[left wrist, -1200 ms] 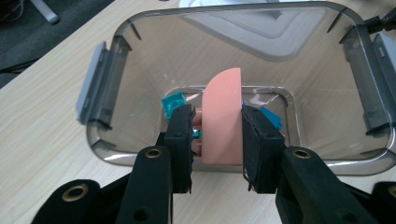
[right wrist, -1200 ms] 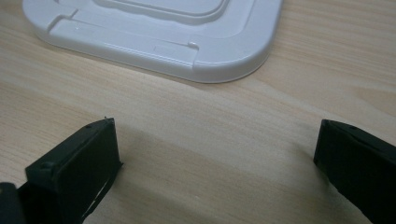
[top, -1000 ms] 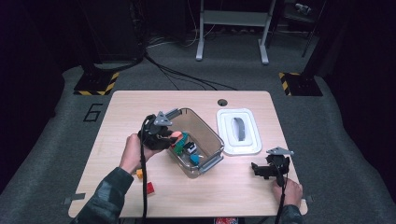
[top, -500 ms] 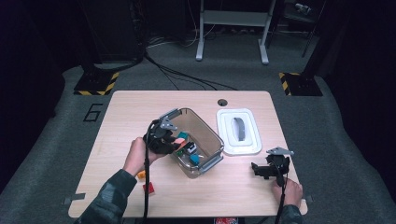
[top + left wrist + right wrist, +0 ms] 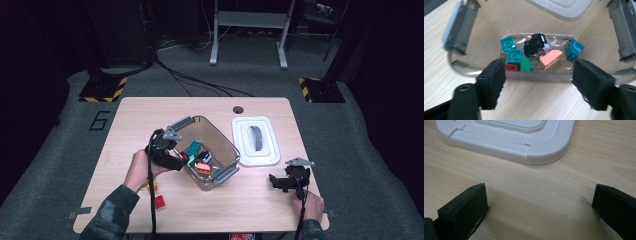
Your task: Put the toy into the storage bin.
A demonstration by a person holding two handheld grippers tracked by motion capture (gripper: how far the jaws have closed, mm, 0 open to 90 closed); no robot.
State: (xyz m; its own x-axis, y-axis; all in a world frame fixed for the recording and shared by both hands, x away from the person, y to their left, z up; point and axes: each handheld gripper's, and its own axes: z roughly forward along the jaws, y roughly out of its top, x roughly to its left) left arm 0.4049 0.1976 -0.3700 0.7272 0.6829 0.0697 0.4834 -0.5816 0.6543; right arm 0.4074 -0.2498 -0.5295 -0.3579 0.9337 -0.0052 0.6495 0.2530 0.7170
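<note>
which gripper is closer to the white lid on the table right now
Right. The right gripper sits just in front of the white lid; the left gripper is across the clear bin from it.

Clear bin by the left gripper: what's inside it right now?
In the clear bin: two teal bricks, a green one, a red one, a salmon arch, a blue block, a black toy. Anything beneath is hidden.

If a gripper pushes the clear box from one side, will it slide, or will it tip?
The clear box looks low and wide, so it would probably slide, not tip. It holds a few small bricks, so it is likely light. Its smooth plastic on the wooden table may slide easily.
</note>
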